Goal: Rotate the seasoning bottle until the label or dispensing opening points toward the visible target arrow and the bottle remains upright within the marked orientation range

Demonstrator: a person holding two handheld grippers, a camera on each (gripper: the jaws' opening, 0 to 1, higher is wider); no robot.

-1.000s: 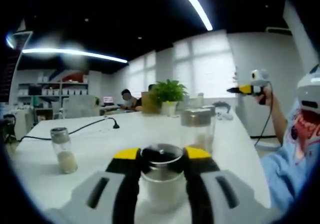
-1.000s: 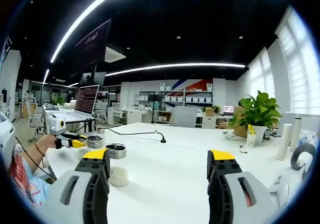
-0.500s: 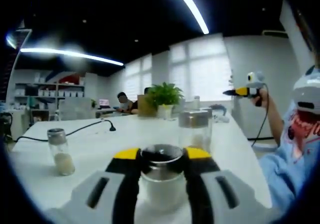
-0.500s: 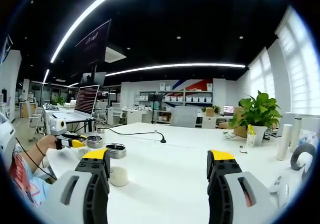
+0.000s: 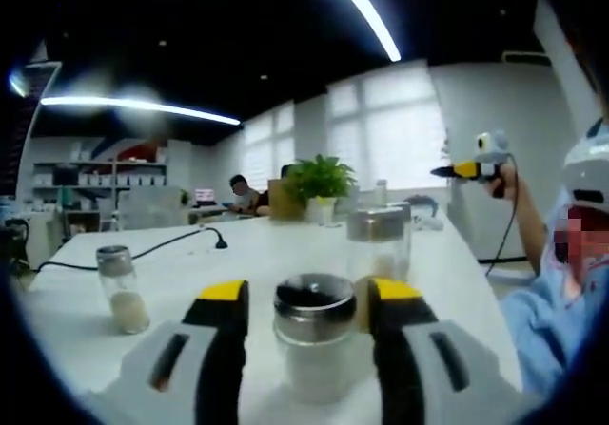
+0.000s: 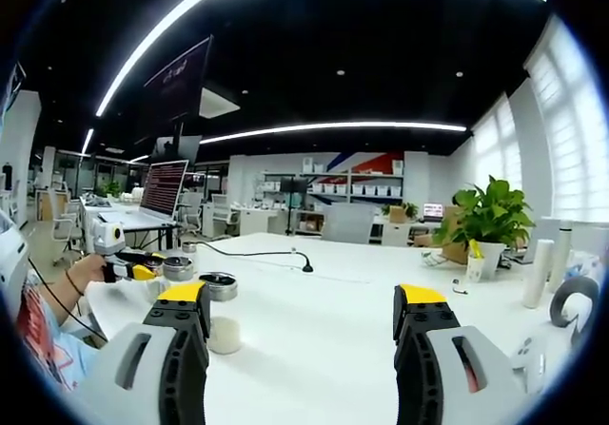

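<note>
A seasoning bottle (image 5: pixel 314 339) with a metal lid and white contents stands upright on the white table (image 5: pixel 238 254), between the jaws of my left gripper (image 5: pixel 310 297). That gripper is open, with a small gap on each side of the lid. A second, similar bottle (image 5: pixel 378 244) stands just behind it, and a third, smaller bottle (image 5: pixel 121 290) is at the left. My right gripper (image 6: pixel 303 316) hangs open over the table with nothing between its jaws. In the right gripper view the left gripper (image 6: pixel 128 270) sits at the far left beside a bottle lid (image 6: pixel 178 268).
A black cable (image 5: pixel 152 246) runs across the table's left side. A potted plant (image 5: pixel 319 183) and small items stand at the far end. A person in a blue shirt (image 5: pixel 557 320) holds the right gripper (image 5: pixel 468 168) up at the right. Desks, shelves and a monitor (image 6: pixel 164 189) stand beyond.
My left gripper has opened, letting go of the bottle, which stays upright between the jaws. The right gripper has not moved.
</note>
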